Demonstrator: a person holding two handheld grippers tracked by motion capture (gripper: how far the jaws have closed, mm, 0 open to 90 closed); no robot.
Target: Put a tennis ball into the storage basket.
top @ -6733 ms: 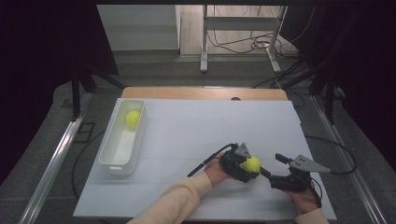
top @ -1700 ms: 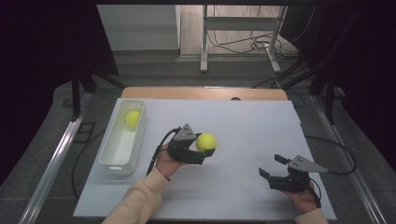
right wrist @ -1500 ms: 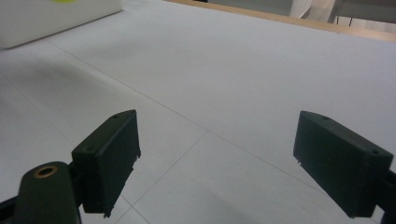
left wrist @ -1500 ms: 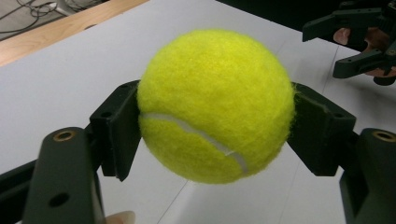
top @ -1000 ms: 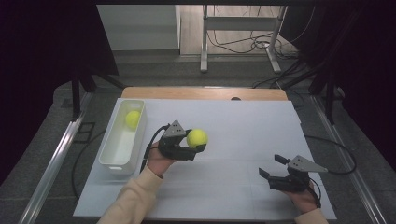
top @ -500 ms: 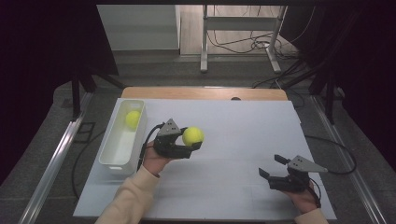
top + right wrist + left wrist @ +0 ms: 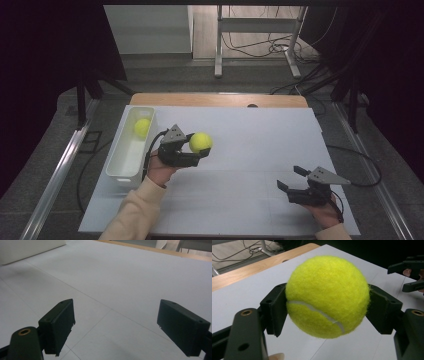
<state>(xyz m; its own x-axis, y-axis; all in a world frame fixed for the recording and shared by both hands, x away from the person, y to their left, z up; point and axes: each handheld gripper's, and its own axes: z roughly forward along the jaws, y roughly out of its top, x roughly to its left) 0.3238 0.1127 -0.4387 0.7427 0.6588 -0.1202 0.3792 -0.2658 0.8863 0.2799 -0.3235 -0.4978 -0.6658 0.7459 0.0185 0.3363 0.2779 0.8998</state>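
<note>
Table (image 7: 250, 135): white top with a wooden strip along the far edge. Bin (image 7: 123, 165): white, oblong, at the table's left edge, long side running away from the person. Ball in bin (image 7: 142, 127): yellow-green tennis ball lying at the far end of the bin. Held ball (image 7: 200, 142): second yellow-green tennis ball, clamped between the jaws of the left gripper (image 7: 200, 145), just right of the bin and clear of the tabletop; in the left gripper view the ball (image 7: 327, 296) sits pressed between both black pads, white seam showing on its lower half. Left hand (image 7: 159, 169): cream sleeve, grasping the gripper body beside the bin. Right gripper (image 7: 293, 178): near the table's front right, well apart from the ball, jaws spread wide with nothing between them; the right gripper view shows both pads (image 7: 58, 323) over bare white tabletop.
</note>
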